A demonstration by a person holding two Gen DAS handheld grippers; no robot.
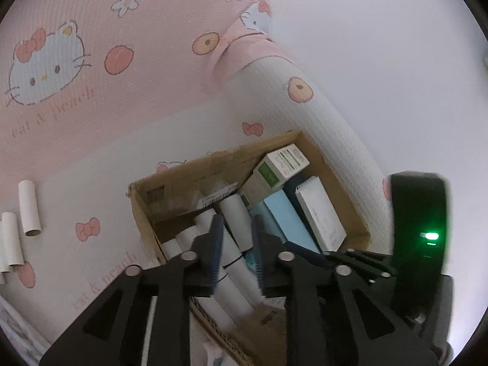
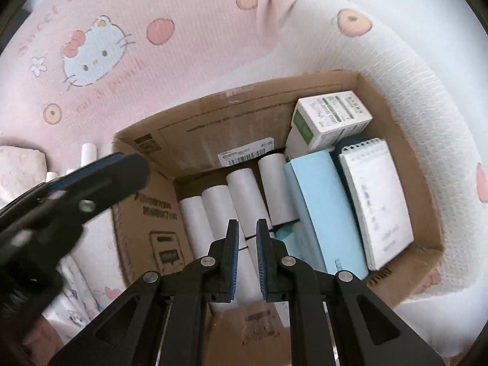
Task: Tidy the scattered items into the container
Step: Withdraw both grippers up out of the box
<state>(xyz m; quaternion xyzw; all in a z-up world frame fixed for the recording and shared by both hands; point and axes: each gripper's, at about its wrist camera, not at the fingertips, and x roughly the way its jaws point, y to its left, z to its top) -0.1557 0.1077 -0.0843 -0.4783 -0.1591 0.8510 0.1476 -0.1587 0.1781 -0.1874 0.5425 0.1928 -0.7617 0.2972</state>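
Note:
A brown cardboard box (image 2: 213, 128) sits on a pink Hello Kitty bedcover and also shows in the left wrist view (image 1: 146, 210). It holds several white paper tubes (image 2: 247, 195), a light blue box (image 2: 326, 210), a spiral notepad (image 2: 375, 201) and a green-and-white carton (image 2: 332, 116). My right gripper (image 2: 247, 228) hovers over the tubes, jaws a narrow gap apart and empty. My left gripper (image 1: 236, 225) is open and empty over the box; a tube (image 1: 235, 219) lies below its fingers. More white tubes (image 1: 29, 207) lie on the cover left of the box.
The left gripper (image 2: 100, 180) crosses the right wrist view at the box's left wall. The right gripper's body with a green light (image 1: 427, 235) sits at the right of the left wrist view. A rolled edge of bedding (image 2: 411, 70) curves behind the box.

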